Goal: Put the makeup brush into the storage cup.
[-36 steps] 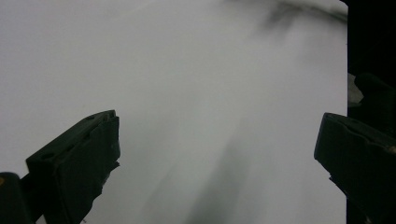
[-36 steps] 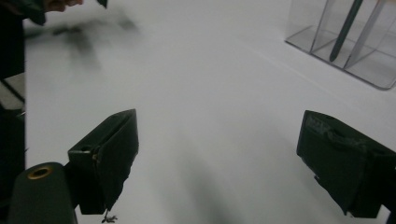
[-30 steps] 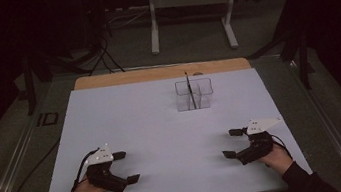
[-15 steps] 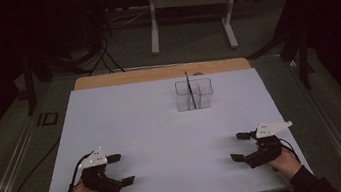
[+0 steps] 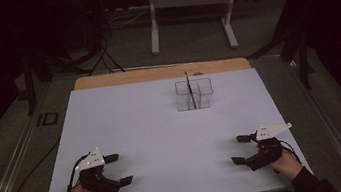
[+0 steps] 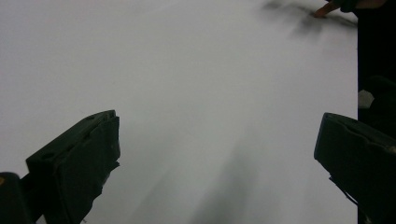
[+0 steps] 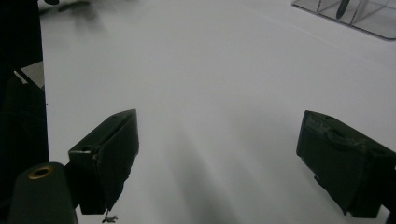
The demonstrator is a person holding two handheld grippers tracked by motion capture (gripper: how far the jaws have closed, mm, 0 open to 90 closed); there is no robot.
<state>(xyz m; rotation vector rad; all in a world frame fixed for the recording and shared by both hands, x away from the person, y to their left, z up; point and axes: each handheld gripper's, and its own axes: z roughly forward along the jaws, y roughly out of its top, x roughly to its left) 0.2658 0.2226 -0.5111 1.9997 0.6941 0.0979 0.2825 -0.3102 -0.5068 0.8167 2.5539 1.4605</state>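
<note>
Two hand-held grippers sit low at the near edge of the counter (image 5: 125,112), w/ its big white top taking up most of what I can see from where I stand. Next down in size: the clear divided organizer (image 5: 194,94) toward the far middle, well apart from both hands, w/ a thin dark pen (image 5: 190,89) standing upright-ish in it, leaning a little. That's the nearest thing to work on, approx. straight ahead of the right side.

Left hand-held gripper (image 5: 112,170) rests near the front-left corner, jaws spread wide, nothing between them; its own view has bare white counter betw. the two black jaws. Right hand-held gripper (image 5: 240,149) mirrors it near the front-right corner, also wide open and empty, the organizer's corner just peeking in at the top of its view.

Both forearms come in low and angled inward, wrists close to the surface.

To do this well, I'd say: reach w/ the right, keep jaws open till they straddle the pen above the organizer rim, then close gently so the light box doesn't tip or slide.
</note>
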